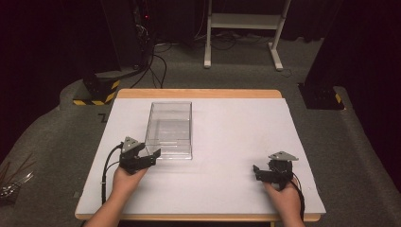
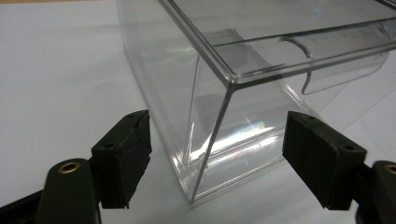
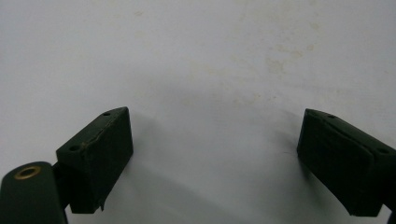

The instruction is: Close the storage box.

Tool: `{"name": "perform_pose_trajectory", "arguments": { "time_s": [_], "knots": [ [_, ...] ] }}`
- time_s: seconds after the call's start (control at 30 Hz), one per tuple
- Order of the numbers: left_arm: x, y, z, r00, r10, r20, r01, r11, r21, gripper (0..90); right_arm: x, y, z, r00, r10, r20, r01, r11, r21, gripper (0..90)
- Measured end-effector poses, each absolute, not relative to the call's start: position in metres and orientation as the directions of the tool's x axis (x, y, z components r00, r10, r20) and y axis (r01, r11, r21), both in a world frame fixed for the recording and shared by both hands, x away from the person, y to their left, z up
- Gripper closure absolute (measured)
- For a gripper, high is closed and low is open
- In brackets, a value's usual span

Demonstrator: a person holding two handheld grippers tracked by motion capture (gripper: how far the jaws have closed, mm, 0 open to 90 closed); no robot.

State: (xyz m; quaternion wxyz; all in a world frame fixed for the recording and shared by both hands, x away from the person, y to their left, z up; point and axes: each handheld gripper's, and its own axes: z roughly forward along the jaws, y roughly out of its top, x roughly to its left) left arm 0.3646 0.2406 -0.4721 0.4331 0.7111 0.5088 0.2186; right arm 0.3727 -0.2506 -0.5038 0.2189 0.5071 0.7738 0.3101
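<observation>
— Black rubber-faced pads (image 2: 122, 156) rise from the bottom of the left gripper view. How do they stand?

— Wide apart. The left gripper (image 1: 140, 159) holds nothing; its jaws bracket the near corner of the clear rectangular plastic box (image 1: 169, 130) without touching it. In the high view it sits at the lower left of the frame, just beside the box's near left corner.

— And the box itself?

— Upright on the white sheet covering the table (image 1: 227, 132), left of centre. In the left gripper view the clear box (image 2: 243, 93) shows a curved transparent piece inside, toward the upper right.

— What about the other hand?

— The right gripper (image 1: 272, 172) lies at the lower right of the frame, well apart from the box. In the right gripper view its jaws are also spread wide, with bare white sheet (image 3: 210, 70) between them.

— Beyond the table?

— Grey carpet (image 1: 52, 142), and a white frame stand (image 1: 243, 28) at the top centre.
</observation>
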Motion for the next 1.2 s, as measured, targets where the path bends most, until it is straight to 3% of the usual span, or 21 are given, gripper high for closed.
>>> {"name": "perform_pose_trajectory", "arguments": {
  "time_s": [0.77, 1.03, 1.2],
  "knots": [
    [0.32, 0.295, -0.485, 0.372, 0.92, -0.125, 0.576, -0.123, 0.808, 22.9, 0.373, -0.251, -0.504, -0.39, 0.921, -0.025, 0.649, 0.294, 0.702, 10.6],
    [0.304, 0.314, -0.504, 0.364, 0.931, -0.037, 0.619, -0.212, 0.757, 19.6, 0.373, -0.25, -0.504, -0.39, 0.921, -0.027, 0.648, 0.295, 0.702, 10.7],
    [0.303, 0.306, -0.509, 0.382, 0.924, 0.026, 0.619, -0.276, 0.735, 16.5, 0.373, -0.25, -0.504, -0.389, 0.921, -0.025, 0.649, 0.293, 0.702, 10.7]
  ]
}}
